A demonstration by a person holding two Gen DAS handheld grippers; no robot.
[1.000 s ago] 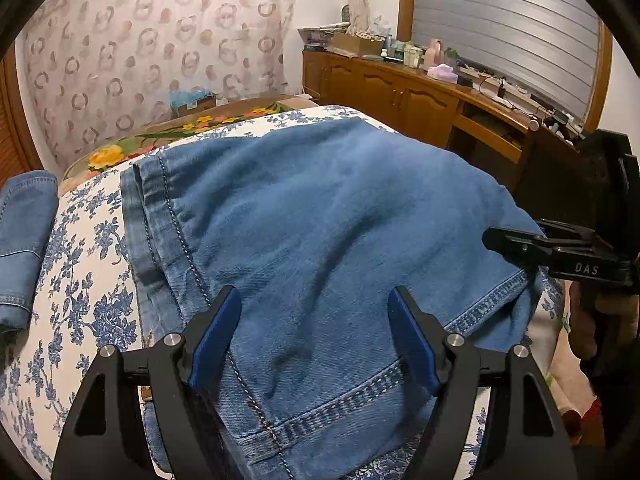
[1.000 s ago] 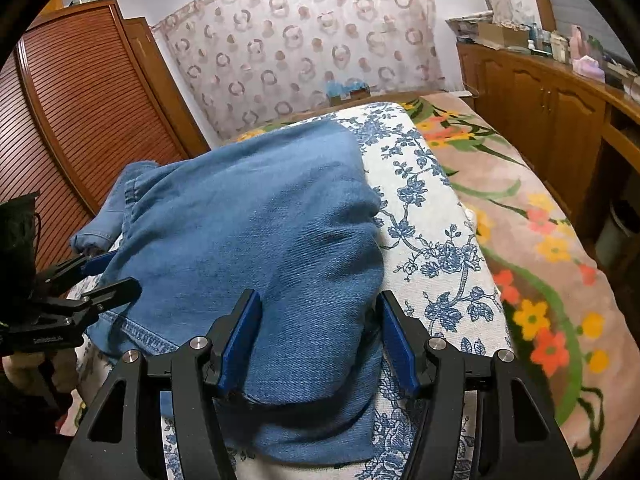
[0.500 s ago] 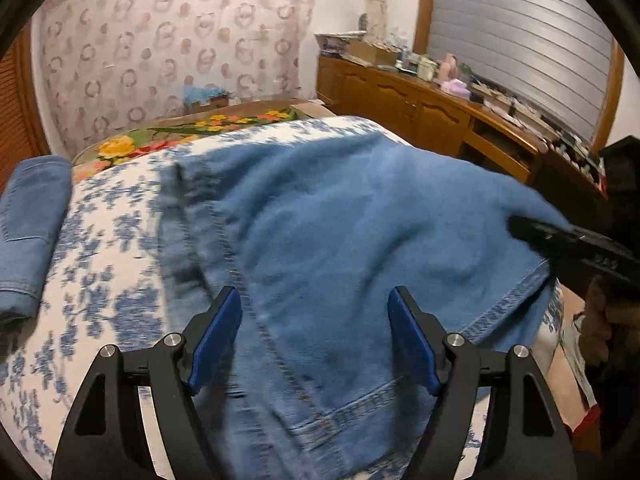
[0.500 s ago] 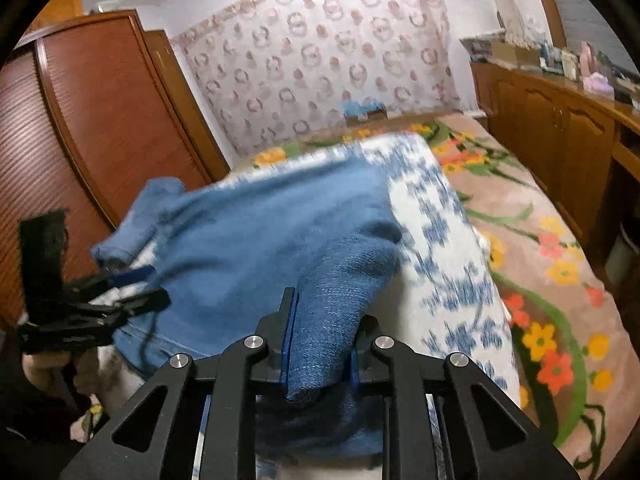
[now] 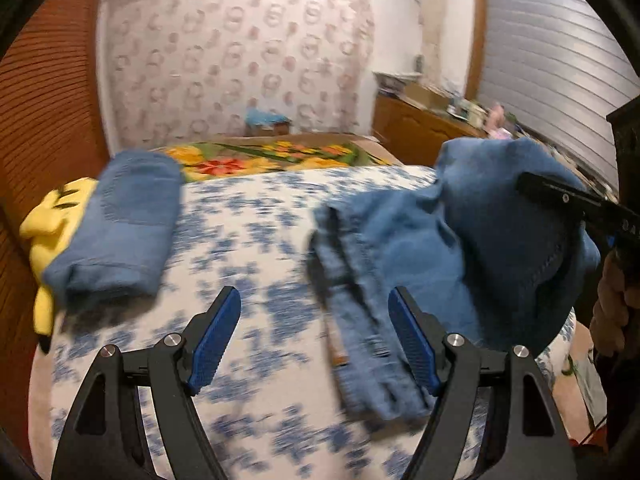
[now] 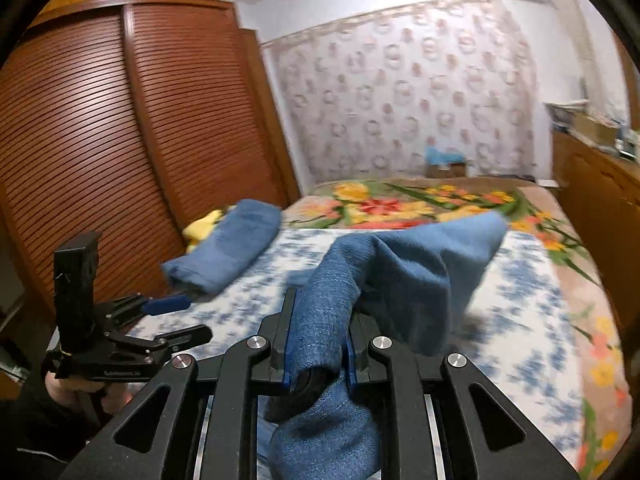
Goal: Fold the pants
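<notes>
The blue jeans (image 6: 420, 264) lie on the bed, and one edge is pulled up into a bunched peak. My right gripper (image 6: 318, 320) is shut on that raised denim, which hangs down between its fingers. In the left wrist view the lifted jeans (image 5: 460, 248) sit at the right, draped around the right gripper (image 5: 532, 188). My left gripper (image 5: 314, 320) is open over the floral sheet, just left of the jeans' seam, with nothing held. It also shows in the right wrist view as the left gripper (image 6: 180, 320), in a person's hand.
A second, folded pair of jeans (image 5: 124, 224) rests at the bed's left side against a yellow plush toy (image 5: 44, 220). A slatted wooden wardrobe (image 6: 100, 140) stands to the left, wooden cabinets (image 6: 600, 208) to the right. A flowered blanket (image 6: 400, 204) covers the far bed.
My right gripper closed on the near edge of the jeans and raised it. The left gripper moved left off the denim and stayed open.
</notes>
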